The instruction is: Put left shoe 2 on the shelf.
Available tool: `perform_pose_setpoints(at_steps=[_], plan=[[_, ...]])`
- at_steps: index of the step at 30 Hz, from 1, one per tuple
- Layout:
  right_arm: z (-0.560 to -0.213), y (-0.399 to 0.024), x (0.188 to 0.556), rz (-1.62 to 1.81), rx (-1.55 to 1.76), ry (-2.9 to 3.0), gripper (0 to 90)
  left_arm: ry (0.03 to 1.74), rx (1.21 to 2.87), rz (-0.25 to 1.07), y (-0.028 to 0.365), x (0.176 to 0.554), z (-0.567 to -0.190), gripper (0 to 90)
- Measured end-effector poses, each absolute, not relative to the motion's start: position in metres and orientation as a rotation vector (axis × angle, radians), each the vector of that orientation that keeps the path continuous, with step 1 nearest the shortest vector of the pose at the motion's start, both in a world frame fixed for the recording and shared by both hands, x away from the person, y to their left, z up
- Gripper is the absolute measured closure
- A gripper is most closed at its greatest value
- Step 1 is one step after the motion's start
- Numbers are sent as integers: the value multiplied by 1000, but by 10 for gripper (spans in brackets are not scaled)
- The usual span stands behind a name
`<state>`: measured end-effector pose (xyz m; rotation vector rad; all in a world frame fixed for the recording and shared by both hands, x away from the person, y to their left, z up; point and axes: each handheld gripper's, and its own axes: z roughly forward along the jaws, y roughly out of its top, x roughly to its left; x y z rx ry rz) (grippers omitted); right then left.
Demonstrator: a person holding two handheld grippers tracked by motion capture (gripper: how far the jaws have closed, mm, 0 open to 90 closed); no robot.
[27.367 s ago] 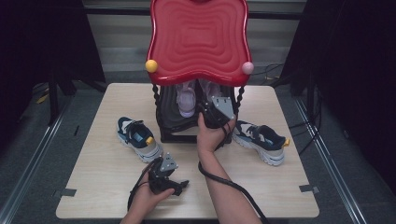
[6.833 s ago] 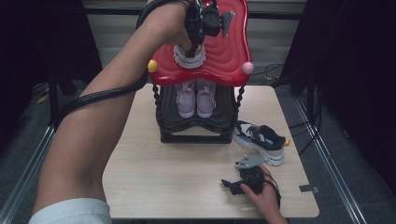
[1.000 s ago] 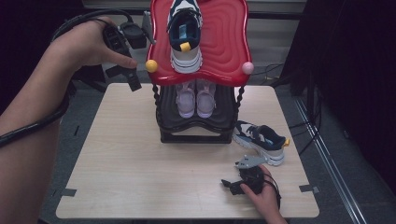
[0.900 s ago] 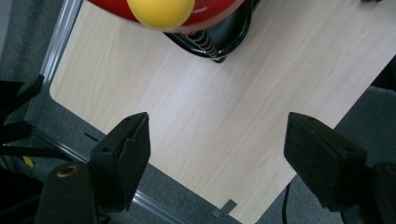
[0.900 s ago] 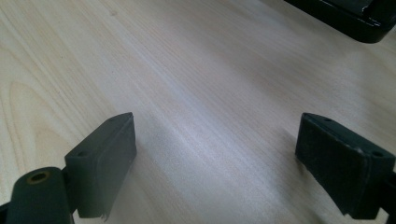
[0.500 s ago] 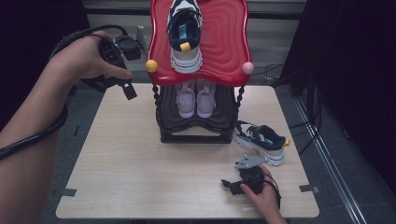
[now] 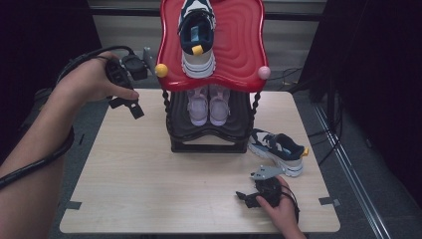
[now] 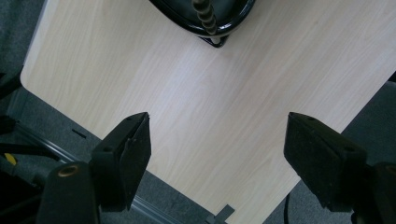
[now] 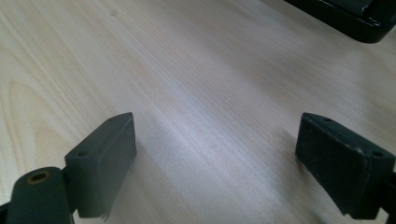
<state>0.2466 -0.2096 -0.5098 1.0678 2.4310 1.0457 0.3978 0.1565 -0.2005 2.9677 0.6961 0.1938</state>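
Left hand-held gripper [image 7: 130, 102], jaws apart, left of sneaker [image 7: 197, 37] atop red rack [image 7: 239, 45].

Red top shelf [image 7: 239, 45] hides the heels of the pale pair [image 7: 209, 102] below it; top edge crops the shelf's far end and the sneaker [image 7: 197, 35] on it.

Navy-white sneaker [image 7: 197, 37] atop red shelf [image 7: 239, 45]

Black hand-held gripper [image 7: 130, 102], blocky black jaws, trailing black cable, bare forearms
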Motion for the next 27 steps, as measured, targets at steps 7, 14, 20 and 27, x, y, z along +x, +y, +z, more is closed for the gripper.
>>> perform_pose_setpoints(at_steps=[7, 14, 20, 27], plan=[[-510, -209, 247, 1049, 1068, 2428, 119, 736, 2954, 154, 164, 397, -220, 234], [-510, -209, 247, 1048, 1068, 2429, 119, 731, 2952, 133, 167, 398, -240, 233], [-510, -209, 247, 1048, 1068, 2429, 119, 743, 2958, 100, 167, 397, -265, 236], [-510, -209, 247, 1048, 1068, 2428, 119, 694, 2989, 91, 163, 394, -281, 234]])
